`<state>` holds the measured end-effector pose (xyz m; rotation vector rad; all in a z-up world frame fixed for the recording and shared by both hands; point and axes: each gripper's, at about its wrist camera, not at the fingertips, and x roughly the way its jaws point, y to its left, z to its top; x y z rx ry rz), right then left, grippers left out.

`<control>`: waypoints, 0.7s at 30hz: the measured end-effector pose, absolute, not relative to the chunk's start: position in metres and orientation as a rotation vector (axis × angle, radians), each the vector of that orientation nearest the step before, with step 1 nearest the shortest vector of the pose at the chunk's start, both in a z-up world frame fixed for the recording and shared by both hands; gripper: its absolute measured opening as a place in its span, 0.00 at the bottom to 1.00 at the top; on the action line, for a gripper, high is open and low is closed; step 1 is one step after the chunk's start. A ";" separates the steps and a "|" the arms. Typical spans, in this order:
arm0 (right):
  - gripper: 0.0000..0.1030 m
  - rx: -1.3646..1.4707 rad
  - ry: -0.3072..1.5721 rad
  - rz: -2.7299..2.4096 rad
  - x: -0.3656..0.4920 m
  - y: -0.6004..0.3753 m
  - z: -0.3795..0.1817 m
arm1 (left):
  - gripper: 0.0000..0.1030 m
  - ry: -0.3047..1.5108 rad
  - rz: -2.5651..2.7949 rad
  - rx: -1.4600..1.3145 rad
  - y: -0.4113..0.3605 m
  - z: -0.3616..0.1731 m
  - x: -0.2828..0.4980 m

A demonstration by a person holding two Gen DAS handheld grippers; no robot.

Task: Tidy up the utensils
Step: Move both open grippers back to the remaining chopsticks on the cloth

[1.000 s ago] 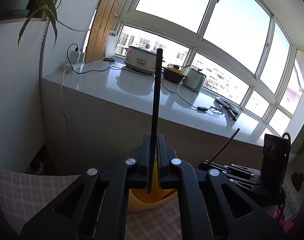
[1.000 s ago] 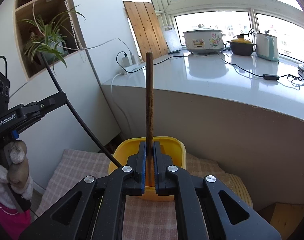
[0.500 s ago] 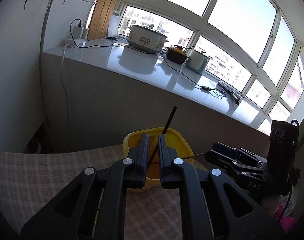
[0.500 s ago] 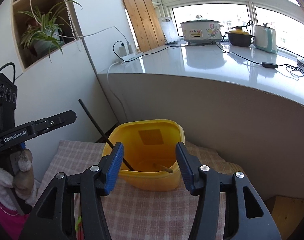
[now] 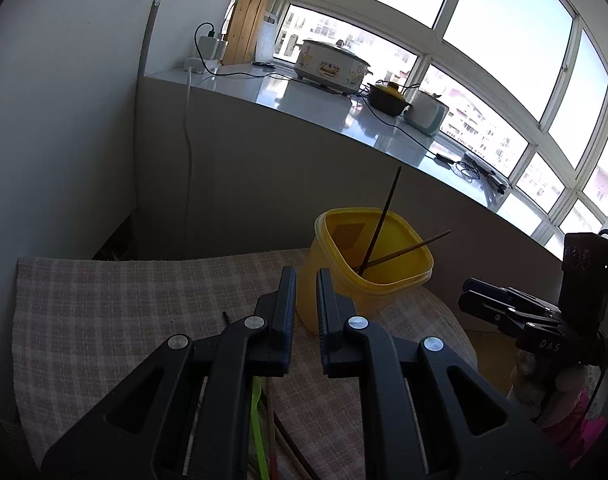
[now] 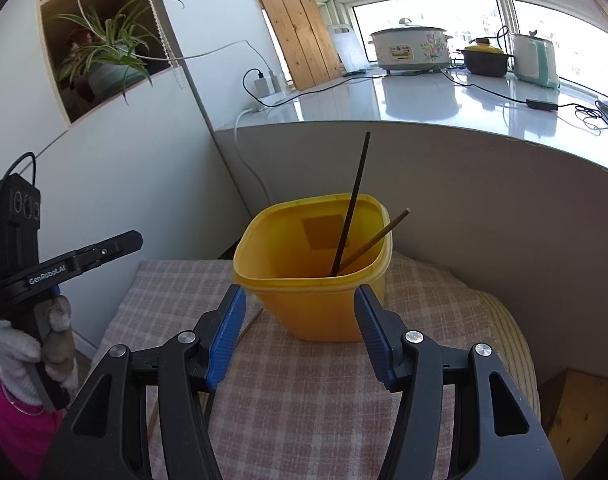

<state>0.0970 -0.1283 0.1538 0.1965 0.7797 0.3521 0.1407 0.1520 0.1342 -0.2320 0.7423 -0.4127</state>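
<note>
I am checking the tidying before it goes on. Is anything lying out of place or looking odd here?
Mostly tidy: two sticks stand leaning inside the yellow container. Out of place are a few loose utensils lying on the checked cloth beneath the left gripper, including a bright green one. Nothing looks spilled or damaged.

Yellow container [image 6: 323,312] holding a black chopstick [image 6: 351,208] and a brown chopstick [image 6: 377,236], on a beige-and-white checked cloth [image 6: 304,400], with blue pads [image 6: 228,336] on black fingers.

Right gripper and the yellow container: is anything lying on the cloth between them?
No. In the right wrist view only bare checked cloth lies between the open right gripper and the yellow container.
</note>
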 end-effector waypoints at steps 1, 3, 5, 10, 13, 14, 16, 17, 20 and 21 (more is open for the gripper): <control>0.53 0.196 0.794 0.363 0.096 -0.125 0.149 | 0.08 0.757 -0.402 -0.240 0.159 0.129 0.138; 0.53 0.196 0.824 0.382 0.096 -0.117 0.140 | 0.09 0.786 -0.381 -0.245 0.171 0.120 0.134; 0.50 0.201 0.861 0.400 0.097 -0.110 0.128 | 0.14 0.814 -0.347 -0.243 0.182 0.110 0.129; 0.44 0.217 0.948 0.444 0.100 -0.091 0.101 | 0.15 0.913 -0.305 -0.255 0.204 0.076 0.117; 0.41 0.218 0.991 0.461 0.102 -0.079 0.087 | 0.15 0.981 -0.294 -0.251 0.207 0.052 0.108; 0.40 0.226 1.006 0.468 0.103 -0.075 0.083 | 0.15 1.004 -0.295 -0.250 0.207 0.044 0.106; 0.39 0.248 1.036 0.484 0.106 -0.068 0.075 | 0.15 1.049 -0.297 -0.253 0.205 0.028 0.100; 0.38 0.261 1.052 0.488 0.107 -0.065 0.071 | 0.15 1.068 -0.300 -0.253 0.204 0.021 0.097; 0.33 0.315 1.107 0.522 0.115 -0.054 0.059 | 0.15 1.114 -0.307 -0.244 0.200 0.005 0.093; 0.32 0.332 1.124 0.529 0.117 -0.050 0.055 | 0.15 1.124 -0.308 -0.241 0.198 0.001 0.092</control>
